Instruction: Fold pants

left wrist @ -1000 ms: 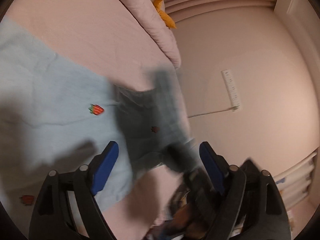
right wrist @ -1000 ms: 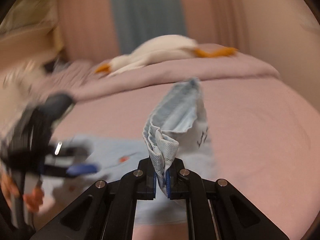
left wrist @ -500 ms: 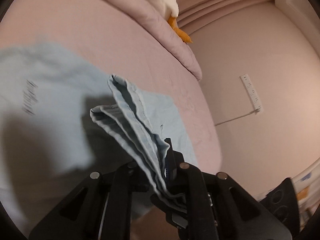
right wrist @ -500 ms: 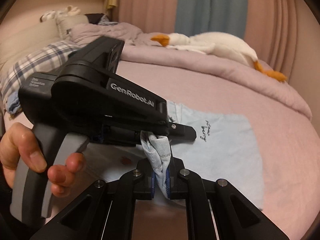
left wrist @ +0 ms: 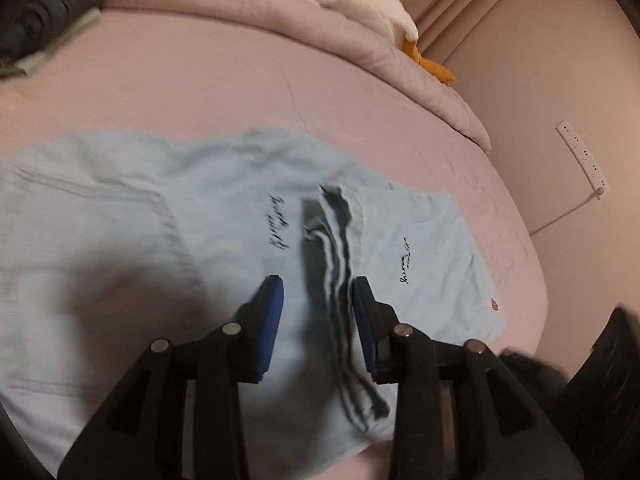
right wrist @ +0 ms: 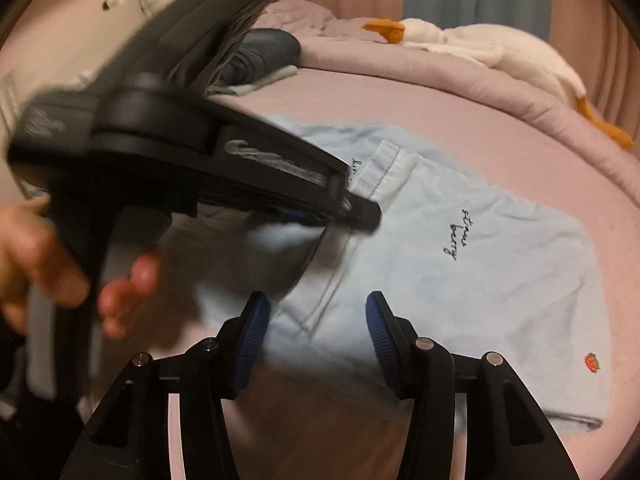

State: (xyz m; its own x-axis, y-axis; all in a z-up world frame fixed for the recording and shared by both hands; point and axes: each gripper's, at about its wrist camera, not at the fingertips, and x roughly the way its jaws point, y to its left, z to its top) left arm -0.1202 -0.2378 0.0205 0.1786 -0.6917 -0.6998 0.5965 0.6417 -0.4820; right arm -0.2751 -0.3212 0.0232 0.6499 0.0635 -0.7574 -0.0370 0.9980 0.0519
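Note:
Light blue pants [left wrist: 208, 216] with dark script and a small strawberry patch lie spread on the pink bed sheet [left wrist: 224, 92]. In the left wrist view my left gripper [left wrist: 319, 320] hovers over them, its jaws opening. A bunched fold of the pants [left wrist: 334, 264] hangs loose between the blue pads, close to the right one. In the right wrist view my right gripper [right wrist: 316, 328] is also opening, and nothing is pinched between its pads. The pants [right wrist: 460, 280] lie flat below it. The left gripper [right wrist: 360, 214], held by a hand [right wrist: 44, 264], reaches in from the left over the fold.
A white goose plush [right wrist: 480, 46] lies on a rolled pink duvet [right wrist: 440, 76] at the far side of the bed. Dark rolled clothes [right wrist: 264, 54] sit at the far left. A power strip [left wrist: 584, 158] hangs on the wall beyond the bed's right edge.
Half a second ago both grippers were shut on the bunched edge of the pants. Now both sets of jaws stand apart and the fold has dropped onto the spread fabric.

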